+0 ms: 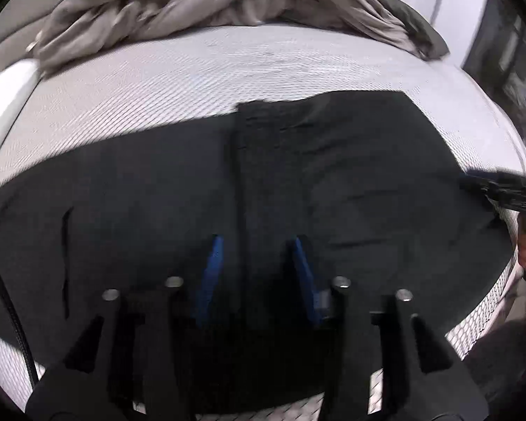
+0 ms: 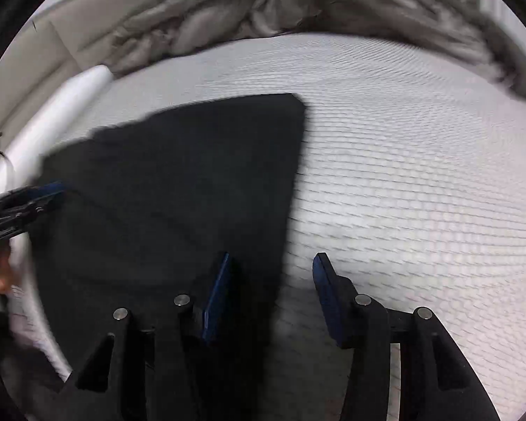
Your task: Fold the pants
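Left gripper: blue pads spread, nothing pinched; dark cloth lies under and between them, contact with it cannot be told from this view.
Right gripper: fingers spread, holding nothing; left pad sits over the cloth edge, right pad over bare mattress.
Pants: black, laid flat on the bed, already doubled into a broad panel; a raised seam or folded band runs from the left gripper toward 12 o'clock.
Pants, right wrist view: fill the 9 to 12 o'clock sector from the fingers; right-hand edge runs from the pads up to a squared corner at about 12 o'clock.
Long axis: appears to run left to right across the left wrist view, so across both grippers; judged, since the left end leaves the picture.
Key relation: left gripper is over the middle of the cloth, right gripper at its right edge; the right one is nearer a free edge to pick up.
Mattress: white quilted, bare from 12 to 4 o'clock of the right gripper.
Duvet: grey, bunched at the far side, well apart from the pants.
Next move, judged: grip the near edge and carry it over toward 12 o'clock.
Risk, judged: a one-sided grip would skew the fold.
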Tool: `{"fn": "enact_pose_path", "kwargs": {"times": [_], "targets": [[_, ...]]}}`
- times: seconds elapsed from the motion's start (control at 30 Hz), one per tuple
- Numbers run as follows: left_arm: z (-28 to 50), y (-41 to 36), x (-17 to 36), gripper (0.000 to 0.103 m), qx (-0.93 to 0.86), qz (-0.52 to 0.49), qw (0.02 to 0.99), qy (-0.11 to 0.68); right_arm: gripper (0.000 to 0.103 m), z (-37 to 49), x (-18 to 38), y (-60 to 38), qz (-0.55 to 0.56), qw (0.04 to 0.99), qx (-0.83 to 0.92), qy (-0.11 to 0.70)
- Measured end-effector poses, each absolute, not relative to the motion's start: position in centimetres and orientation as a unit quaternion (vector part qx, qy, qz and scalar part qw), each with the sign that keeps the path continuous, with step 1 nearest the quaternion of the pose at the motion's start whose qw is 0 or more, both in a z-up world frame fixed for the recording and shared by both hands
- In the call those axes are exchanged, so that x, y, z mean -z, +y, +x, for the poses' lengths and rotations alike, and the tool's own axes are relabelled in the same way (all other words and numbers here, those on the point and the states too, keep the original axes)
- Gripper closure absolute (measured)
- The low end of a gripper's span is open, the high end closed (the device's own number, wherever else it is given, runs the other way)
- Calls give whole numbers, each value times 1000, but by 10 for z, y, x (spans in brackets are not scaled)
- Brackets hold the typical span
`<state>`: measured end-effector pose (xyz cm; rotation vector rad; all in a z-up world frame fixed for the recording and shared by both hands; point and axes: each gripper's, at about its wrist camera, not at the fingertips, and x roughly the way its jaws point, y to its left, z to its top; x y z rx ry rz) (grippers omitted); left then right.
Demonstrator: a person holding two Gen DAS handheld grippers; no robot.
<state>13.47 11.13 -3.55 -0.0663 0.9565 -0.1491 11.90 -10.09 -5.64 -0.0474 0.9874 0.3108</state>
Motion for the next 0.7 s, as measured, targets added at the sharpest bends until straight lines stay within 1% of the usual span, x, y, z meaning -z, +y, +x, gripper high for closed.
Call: {"fn": "enact_pose_path", "kwargs": {"times": [0.13,0.17,0.27,0.33,0.37,0.4,0.47,0.53,0.57,0.67,0.7], "targets": [[123,132,32,60,78,-74,886,451,54,106,51,-136,109,855,-199,467],[123,135,33,60,80,-84,885,451,54,107,54,-143,154,843,-226,464],[128,141,38,60,83,-112,878,458,54,121,71,-155,238,815,-247,466],[133,138,39,61,82,-110,879,458,68,137,81,-156,287,797,-260,463],[137,137,38,61,80,-107,880,456,86,138,79,-155,291,794,-262,465],[137,135,38,61,79,-101,881,456,97,134,76,-154,280,797,-261,466],[140,132,37,61,80,-92,882,455,98,131,57,-144,227,826,-256,447],[141,127,38,61,81,-84,882,456,98,131,34,-152,219,845,-250,420],[143,124,37,61,81,-81,882,457,98,137,33,-156,211,850,-241,418],[141,115,33,61,72,-55,887,452,76,152,41,-162,126,870,-138,457],[138,113,30,61,68,-50,891,445,76,150,43,-164,113,874,-116,458]]}}
